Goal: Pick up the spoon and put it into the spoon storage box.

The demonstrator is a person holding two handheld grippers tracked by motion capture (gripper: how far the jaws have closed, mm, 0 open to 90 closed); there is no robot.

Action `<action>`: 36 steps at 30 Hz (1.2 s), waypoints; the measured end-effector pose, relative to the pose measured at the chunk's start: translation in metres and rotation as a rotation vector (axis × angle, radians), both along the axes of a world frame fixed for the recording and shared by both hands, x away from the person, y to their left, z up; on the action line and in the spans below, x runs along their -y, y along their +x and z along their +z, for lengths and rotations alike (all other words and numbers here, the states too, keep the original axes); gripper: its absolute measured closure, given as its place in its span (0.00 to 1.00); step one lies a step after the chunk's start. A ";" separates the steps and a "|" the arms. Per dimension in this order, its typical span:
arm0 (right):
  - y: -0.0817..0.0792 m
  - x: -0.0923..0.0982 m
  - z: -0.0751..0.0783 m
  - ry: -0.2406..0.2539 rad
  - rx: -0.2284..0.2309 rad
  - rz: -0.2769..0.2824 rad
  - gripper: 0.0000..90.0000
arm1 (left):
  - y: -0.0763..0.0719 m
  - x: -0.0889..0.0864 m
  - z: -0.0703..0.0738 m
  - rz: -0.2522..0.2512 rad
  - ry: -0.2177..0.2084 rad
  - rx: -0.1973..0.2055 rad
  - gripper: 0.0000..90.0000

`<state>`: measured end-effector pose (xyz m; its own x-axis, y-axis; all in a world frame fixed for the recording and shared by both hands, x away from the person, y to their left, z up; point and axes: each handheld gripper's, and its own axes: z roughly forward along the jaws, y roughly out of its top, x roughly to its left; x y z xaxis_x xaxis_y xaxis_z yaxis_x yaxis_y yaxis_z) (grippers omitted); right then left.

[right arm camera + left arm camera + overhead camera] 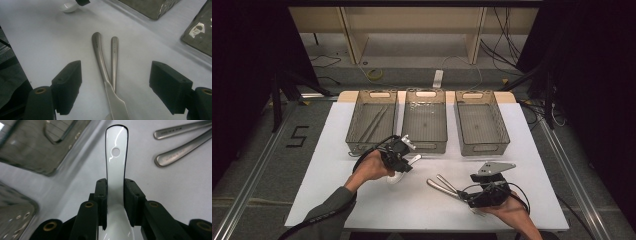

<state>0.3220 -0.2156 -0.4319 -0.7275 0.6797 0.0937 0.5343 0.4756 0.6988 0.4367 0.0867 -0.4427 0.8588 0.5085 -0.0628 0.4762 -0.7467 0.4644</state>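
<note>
The right gripper [115, 85], near the table's front edge, stands wide apart over two metal utensils [106, 72], gripping nothing. The left gripper [115, 202] clasps a white spoon [116, 157] just before the trays [424, 120]; bare tabletop [532, 165] around.

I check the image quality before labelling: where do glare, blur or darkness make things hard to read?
Left gripper view: bright glare streaks on the white spoon, and the mesh trays are blurred. Right gripper view: the metal cutlery is fairly sharp, the jaws soft. High view: the table is well lit, the surroundings nearly black.
</note>
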 end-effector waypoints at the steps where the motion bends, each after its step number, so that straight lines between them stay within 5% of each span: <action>1: 0.000 0.000 0.000 0.000 0.000 0.000 0.30 | 0.001 -0.002 0.002 0.005 -0.013 0.001 0.82; 21: 0.001 0.000 0.000 0.002 -0.007 -0.001 0.30 | 0.008 -0.017 0.039 0.078 -0.178 0.045 0.82; 27: 0.001 0.000 0.000 0.007 -0.007 -0.005 0.30 | 0.020 -0.022 0.059 0.122 -0.241 0.067 0.82; 36: 0.002 0.002 0.001 0.016 -0.008 -0.010 0.30 | 0.038 -0.024 0.080 0.198 -0.279 0.101 0.82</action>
<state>0.3236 -0.2171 -0.4310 -0.7201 0.6851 0.1101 0.5442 0.4592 0.7021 0.4751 0.1106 -0.3631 0.7541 0.6411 -0.1428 0.5405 -0.4822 0.6894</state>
